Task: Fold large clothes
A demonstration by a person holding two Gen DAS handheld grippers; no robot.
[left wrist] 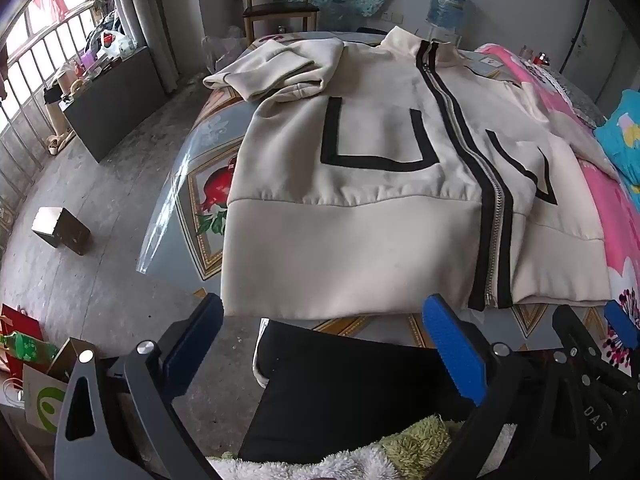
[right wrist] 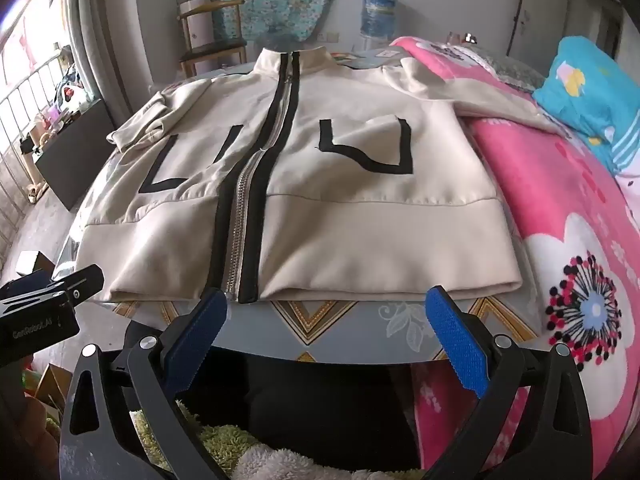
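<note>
At the left stands a barred window (left wrist: 36,56) over a grey concrete floor (left wrist: 100,208). The cream jacket (left wrist: 360,184) lies flat, zipped, on the patterned bench (right wrist: 340,320). A pink blanket (right wrist: 560,208) is on the right. The left gripper (left wrist: 324,344) and right gripper (right wrist: 328,332) have jaws wide apart, holding nothing.

Jacket (right wrist: 328,184) right sleeve end cut off by frame edge; table (right wrist: 360,320) mostly covered.

Daylight from blown-out window (left wrist: 36,36) at left, soft shadows, heavy fisheye warp w/ dark corners.
</note>
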